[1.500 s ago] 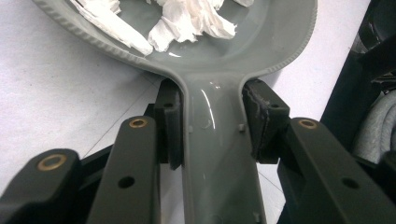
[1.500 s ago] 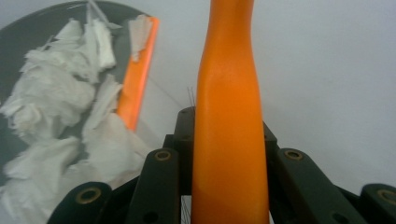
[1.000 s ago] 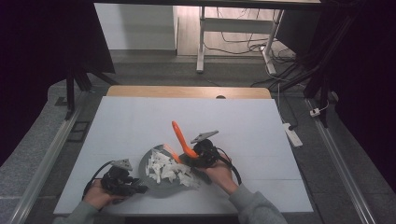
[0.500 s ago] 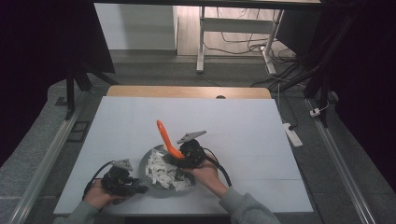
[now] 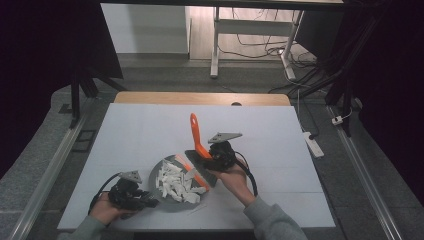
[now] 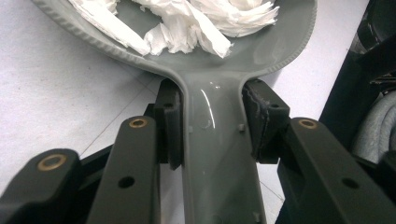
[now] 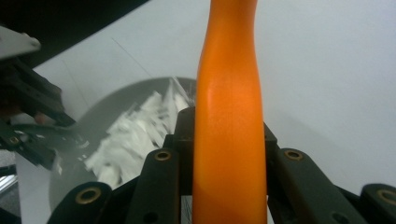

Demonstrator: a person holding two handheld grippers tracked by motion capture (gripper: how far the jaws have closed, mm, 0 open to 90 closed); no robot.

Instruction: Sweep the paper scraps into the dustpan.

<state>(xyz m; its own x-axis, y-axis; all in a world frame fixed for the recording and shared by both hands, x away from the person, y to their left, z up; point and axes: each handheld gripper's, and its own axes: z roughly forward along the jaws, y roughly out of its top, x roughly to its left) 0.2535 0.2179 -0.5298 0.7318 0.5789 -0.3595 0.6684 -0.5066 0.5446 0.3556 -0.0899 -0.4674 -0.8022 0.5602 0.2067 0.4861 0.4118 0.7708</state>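
A grey dustpan point(image 5: 169, 204) lies near the table's front edge with a heap of white paper scraps point(image 5: 177, 182) in it. My left gripper point(image 5: 134, 194) is shut on the pan's handle point(image 6: 212, 140), and its pads point(image 6: 171, 122) press both sides of it. Scraps point(image 6: 187, 23) lie just beyond the handle. My right gripper point(image 5: 220, 153) is shut on an orange brush handle point(image 5: 195, 132) that stands steeply up, while the brush's dark head point(image 5: 201, 167) rests at the pan's right edge. In the right gripper view the orange handle point(image 7: 229, 116) rises between the jaws, with the pan point(image 7: 93, 116) to its left.
The white table top point(image 5: 150, 125) stretches wide behind and to both sides of the pan. A wooden strip point(image 5: 200, 98) marks the far edge. A single paper scrap point(image 5: 196, 209) lies on the table by the pan's front right. A power strip point(image 5: 311, 144) sits off the right side.
The right gripper swept the brush left toward the pan, then drew back right and farther away, with the handle now more upright. The left gripper and the pan stayed still.
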